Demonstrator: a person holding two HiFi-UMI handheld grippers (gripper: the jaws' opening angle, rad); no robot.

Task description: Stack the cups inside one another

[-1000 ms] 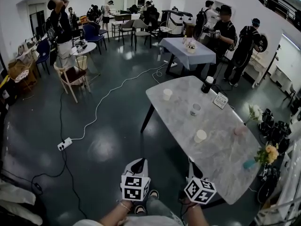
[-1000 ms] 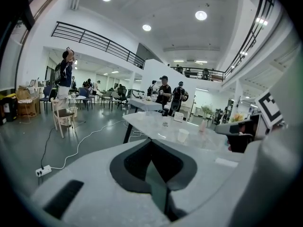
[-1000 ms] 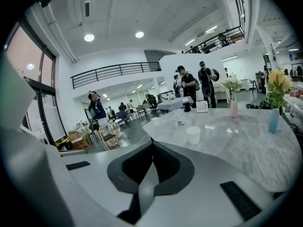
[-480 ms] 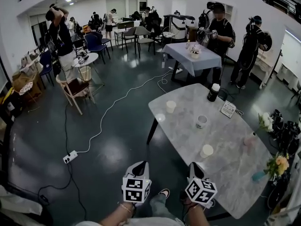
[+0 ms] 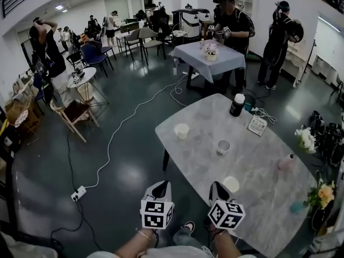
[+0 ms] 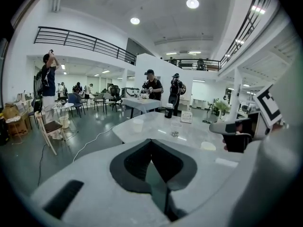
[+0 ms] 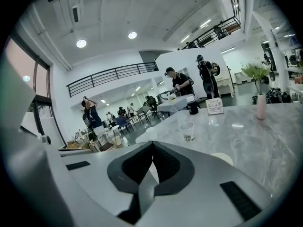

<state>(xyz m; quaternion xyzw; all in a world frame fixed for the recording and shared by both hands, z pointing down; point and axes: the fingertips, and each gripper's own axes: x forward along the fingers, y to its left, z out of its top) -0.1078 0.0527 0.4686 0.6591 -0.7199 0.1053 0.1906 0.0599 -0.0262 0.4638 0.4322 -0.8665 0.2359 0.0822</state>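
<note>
Three pale cups stand apart on the marble table (image 5: 258, 171): a far cup (image 5: 181, 130), a printed middle cup (image 5: 223, 147) and a near cup (image 5: 231, 184). Both grippers hover low at the table's near end, short of the cups and holding nothing. My left gripper (image 5: 160, 187) is over the floor beside the table corner, jaws together. My right gripper (image 5: 217, 188) is shut just left of the near cup. In the left gripper view the far cup (image 6: 138, 125) and near cup (image 6: 208, 146) lie ahead. The right gripper view shows the middle cup (image 7: 188, 131) and near cup (image 7: 222, 158).
A black bottle (image 5: 237, 105), a small sign (image 5: 257, 124), a pink bottle (image 5: 285, 163) and flower vases (image 5: 321, 195) stand on the table's far and right parts. A white cable (image 5: 123, 122) runs over the floor. People, chairs and a cloth-covered table (image 5: 207, 55) are farther back.
The person has stepped forward, so the table and cups are nearer and more central. Both grippers have travelled with them toward the table's near end, still closed.
</note>
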